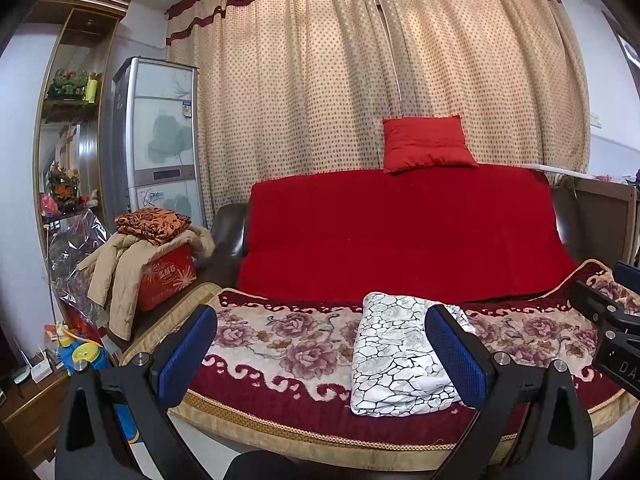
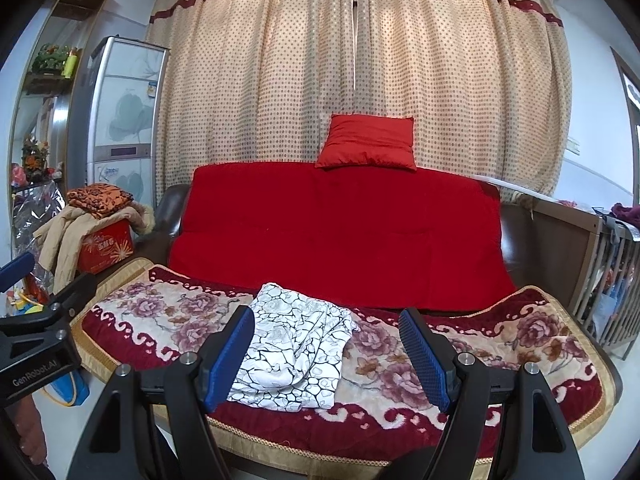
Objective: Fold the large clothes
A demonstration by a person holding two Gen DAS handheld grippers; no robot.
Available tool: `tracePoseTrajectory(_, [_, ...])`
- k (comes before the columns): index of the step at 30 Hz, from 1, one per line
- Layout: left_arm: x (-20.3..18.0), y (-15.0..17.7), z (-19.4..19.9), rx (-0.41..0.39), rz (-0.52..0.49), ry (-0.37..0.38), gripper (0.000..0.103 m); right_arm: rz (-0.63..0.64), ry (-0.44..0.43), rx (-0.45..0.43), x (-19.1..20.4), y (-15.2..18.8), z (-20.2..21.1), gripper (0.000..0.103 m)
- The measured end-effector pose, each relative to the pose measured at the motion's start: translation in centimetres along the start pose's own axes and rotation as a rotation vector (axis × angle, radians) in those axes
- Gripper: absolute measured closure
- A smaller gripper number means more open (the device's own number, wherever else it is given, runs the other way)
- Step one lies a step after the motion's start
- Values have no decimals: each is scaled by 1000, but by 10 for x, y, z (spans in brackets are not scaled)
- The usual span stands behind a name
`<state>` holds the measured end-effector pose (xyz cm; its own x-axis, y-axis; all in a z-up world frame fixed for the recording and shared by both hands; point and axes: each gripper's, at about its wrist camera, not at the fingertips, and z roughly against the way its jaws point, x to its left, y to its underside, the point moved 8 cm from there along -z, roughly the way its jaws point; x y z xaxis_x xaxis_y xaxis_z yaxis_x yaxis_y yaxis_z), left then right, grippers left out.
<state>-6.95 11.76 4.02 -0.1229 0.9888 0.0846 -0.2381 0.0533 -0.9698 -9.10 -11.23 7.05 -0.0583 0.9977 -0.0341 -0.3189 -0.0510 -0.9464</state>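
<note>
Folded white garment (image 1: 404, 354) on floral blanket (image 1: 288, 344), beyond left gripper (image 1: 332, 354) and right gripper (image 2: 332, 356), both spread wide, empty.

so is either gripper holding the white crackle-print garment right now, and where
Nothing is held: the left gripper and right gripper are open above the folded white crackle-print garment.

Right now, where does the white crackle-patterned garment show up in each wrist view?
Left wrist: white garment, folded on the floral blanket, lower centre-right, by the left gripper's right finger.
Right wrist: white garment, lower centre-left, by the right gripper's left finger.
Shared landmark: red cushion on the sofa back.
</note>
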Motion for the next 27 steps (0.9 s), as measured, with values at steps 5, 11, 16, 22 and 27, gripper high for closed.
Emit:
tracePoseTrajectory(5, [3,4,-5,16,3,-3,0,0,-17,12,3,1,-3,25])
tracePoseTrajectory(11, [5,7,-5,23,0,-10,0,7,-33,13,8,1,-3,25])
tracePoseTrajectory(16, [9,6,0,13,4,-21,0,11,-46,5,13,-1,3,25])
tracePoseTrajectory(22, [9,7,1,14,-1,-25,0,18,-55,2,17,-1,5,25])
tracePoseTrajectory(27, [6,11,-4,31,-9,-22,0,15,-63,22,18,3,-1,25])
